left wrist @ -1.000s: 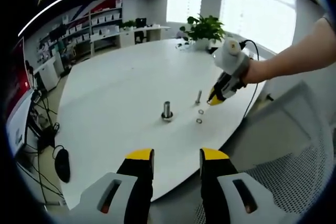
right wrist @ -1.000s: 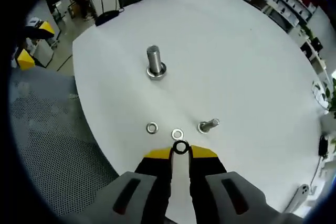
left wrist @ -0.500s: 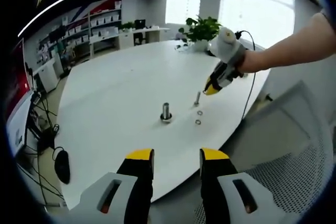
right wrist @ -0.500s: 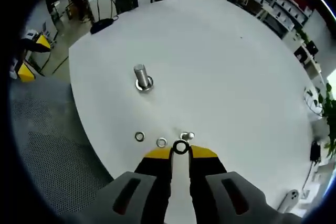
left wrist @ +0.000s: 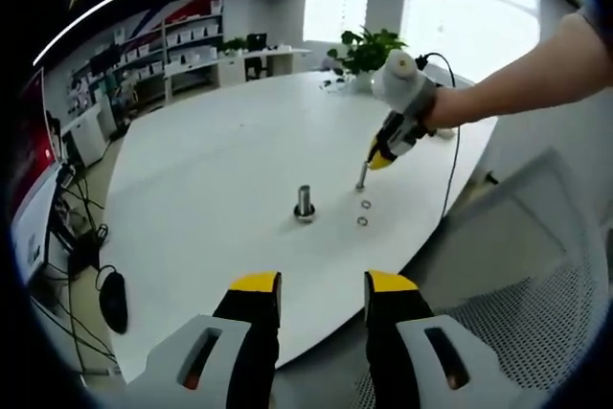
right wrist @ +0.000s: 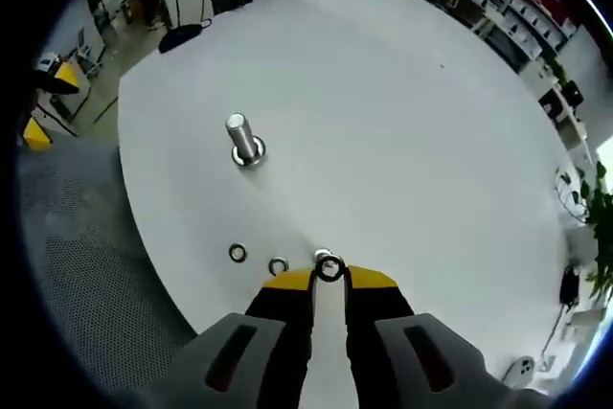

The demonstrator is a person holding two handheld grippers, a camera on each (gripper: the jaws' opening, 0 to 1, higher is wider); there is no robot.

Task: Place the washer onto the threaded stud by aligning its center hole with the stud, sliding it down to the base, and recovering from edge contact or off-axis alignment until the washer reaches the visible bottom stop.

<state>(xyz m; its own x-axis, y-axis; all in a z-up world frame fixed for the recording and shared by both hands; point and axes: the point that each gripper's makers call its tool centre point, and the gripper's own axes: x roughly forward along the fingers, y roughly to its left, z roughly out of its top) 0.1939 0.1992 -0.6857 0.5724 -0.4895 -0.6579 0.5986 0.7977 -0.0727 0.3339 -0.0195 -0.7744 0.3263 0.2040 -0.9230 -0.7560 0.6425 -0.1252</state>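
Here the white round desk (right wrist: 402,122) spreads ahead of the right gripper (right wrist: 329,280), which is closed on the washer (right wrist: 329,268), pinched by its rim at the yellow tips with the hole facing the camera. The left gripper (left wrist: 322,286) hangs off the near desk edge, jaws parted, holding nothing.

Ahead and to the left of the right gripper stands the threaded stud (right wrist: 239,137), upright on its wide base, well apart from the held washer.

Judgement: the washer is thin, stiff, light steel, likely slippery; the rim grip leaves the hole free but lets it pivot, so it must go down level.

Just beyond the tips a smaller bolt (left wrist: 362,175) stands, with two spare washers (right wrist: 257,260) lying to its left; none block the path to the stud.
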